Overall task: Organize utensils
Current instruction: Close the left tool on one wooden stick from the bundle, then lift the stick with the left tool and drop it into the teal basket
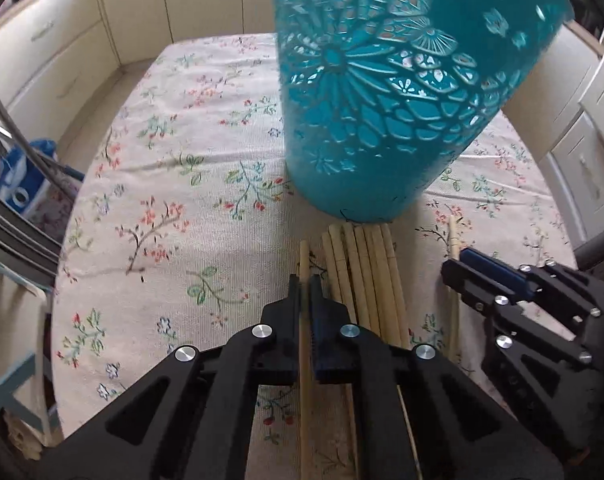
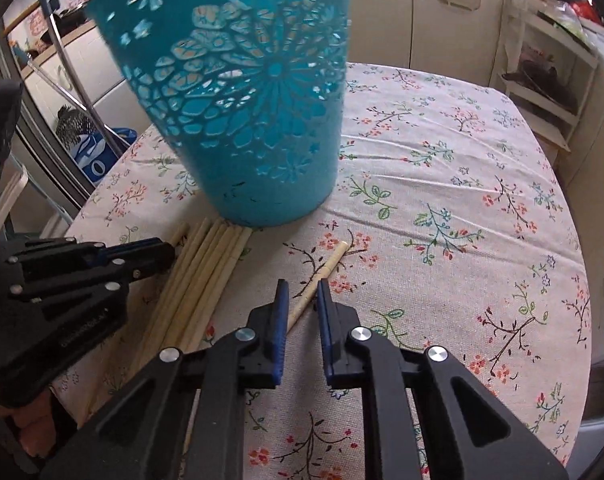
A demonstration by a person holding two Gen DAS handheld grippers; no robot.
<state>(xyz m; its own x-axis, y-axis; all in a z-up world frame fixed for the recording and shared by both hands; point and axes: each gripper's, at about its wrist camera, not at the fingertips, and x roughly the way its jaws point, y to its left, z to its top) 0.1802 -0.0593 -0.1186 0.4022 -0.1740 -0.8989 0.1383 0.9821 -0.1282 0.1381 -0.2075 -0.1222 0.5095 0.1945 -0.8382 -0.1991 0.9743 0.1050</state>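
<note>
Chopsticks: one [image 1: 303,264] clamped in the left tool [image 1: 304,286], jaws closed on it. Right tool [image 2: 302,294] narrow — a lone chopstick [image 2: 326,266] lies between its pads, untouched. Rest of the bundle [image 1: 362,264] lies on the floral-cloth counter [image 1: 173,168], tips touching the teal cutout holder [image 1: 382,92] — upright behind.

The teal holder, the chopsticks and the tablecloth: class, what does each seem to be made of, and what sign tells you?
Teal holder: probably moulded plastic, slightly glossy, with clean cut-out flower openings. Chopsticks: likely bamboo or pale wood, matt, with ringed grooves near the ends. Tablecloth: woven fabric, matt; fine ribbed weave, wrinkles, printed flowers.
</note>
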